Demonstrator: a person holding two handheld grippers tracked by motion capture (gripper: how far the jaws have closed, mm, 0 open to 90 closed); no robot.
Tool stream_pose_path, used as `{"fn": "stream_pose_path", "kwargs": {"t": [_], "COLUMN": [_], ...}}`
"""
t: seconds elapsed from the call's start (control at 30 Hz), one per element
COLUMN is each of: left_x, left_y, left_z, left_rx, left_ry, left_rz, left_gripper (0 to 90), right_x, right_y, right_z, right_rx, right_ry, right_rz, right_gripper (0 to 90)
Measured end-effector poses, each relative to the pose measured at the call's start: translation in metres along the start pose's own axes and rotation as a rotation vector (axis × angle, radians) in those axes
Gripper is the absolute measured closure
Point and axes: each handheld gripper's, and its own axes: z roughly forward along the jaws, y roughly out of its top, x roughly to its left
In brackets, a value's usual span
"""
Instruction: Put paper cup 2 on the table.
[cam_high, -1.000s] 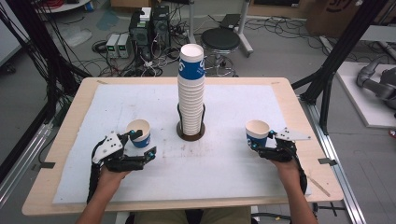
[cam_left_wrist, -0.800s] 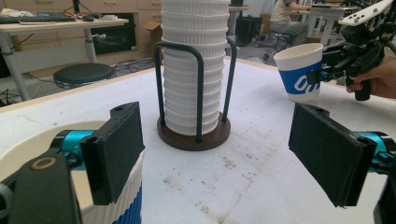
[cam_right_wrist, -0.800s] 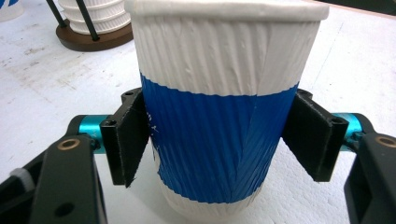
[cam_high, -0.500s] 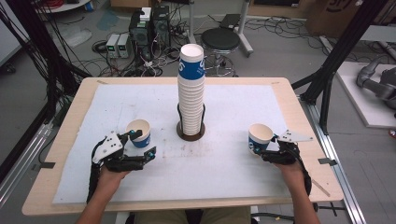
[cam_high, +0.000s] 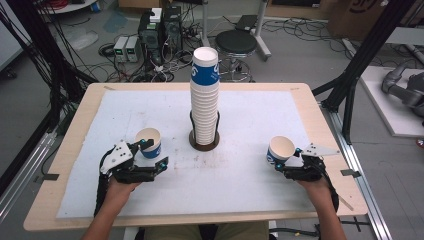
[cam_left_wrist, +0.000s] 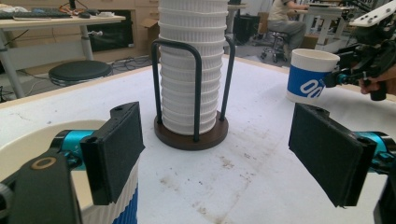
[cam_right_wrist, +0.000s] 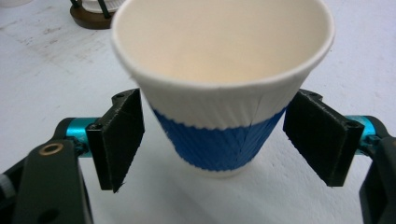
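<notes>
High view, cups: two loose white paper cups with blue ribbed sleeves, one (cam_high: 149, 141) near the left edge of the mat, one (cam_high: 280, 151) near the right; one tall stack of white ribbed paper cups (cam_high: 204, 110) topped by a blue-banded cup, standing in a black wire holder on a round brown base (cam_high: 204, 143) at mid-table.
High view, grippers: two; the left gripper (cam_high: 150, 156) lies just beside the left cup, the right gripper (cam_high: 283, 161) sits at the right cup.
High view, surface: one white, stained mat (cam_high: 240, 175) over a pale wooden table (cam_high: 65, 165).
High view, room: one round black stool (cam_high: 236, 41), grey equipment boxes and tangled cables on the concrete floor, black frame struts at both sides.
Left gripper view, jaws: spread wide with bare mat between them; the left cup (cam_left_wrist: 112, 212) stands outside the left-hand jaw, against its outer side.
Left gripper view, other things: the stack in its holder ahead, the second cup (cam_left_wrist: 309, 77) farther off at the other gripper.
Right gripper view, jaws: set apart on either side of the right cup (cam_right_wrist: 224, 84), a narrow gap showing at each pad, so nothing is clamped.
Right gripper view, cup: upright on the mat, empty.
</notes>
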Motion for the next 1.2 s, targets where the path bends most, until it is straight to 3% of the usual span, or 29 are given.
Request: {"fn": "stream_pose_path", "kwargs": {"t": [0.27, 0.43, 0.57, 0.77, 1.2], "left_x": [0.002, 0.003, 0.002, 0.003, 0.002], "left_y": [0.000, 0.002, 0.003, 0.005, 0.006], "left_z": [-0.002, -0.002, -0.004, -0.006, -0.011], "left_rx": [-0.011, -0.031, -0.041, -0.050, -0.061], "left_ry": [0.010, 0.009, 0.016, 0.021, 0.019], "left_rz": [-0.013, -0.025, -0.027, -0.026, -0.024], "left_gripper": [17.7, 17.6, 17.6, 17.7, 17.6], "right_x": [0.007, 0.014, 0.021, 0.030, 0.042], "right_y": [-0.006, -0.006, 0.002, 0.009, 0.017], "right_z": [-0.030, -0.054, -0.065, -0.070, -0.074], "right_rx": [-0.050, -0.136, -0.203, -0.228, -0.257], "right_ry": [-0.027, -0.027, -0.027, -0.026, -0.020], "right_rz": [0.009, 0.021, -0.021, -0.055, -0.064], "right_gripper": [21.0, 21.1, 21.1, 21.1, 21.1]}}
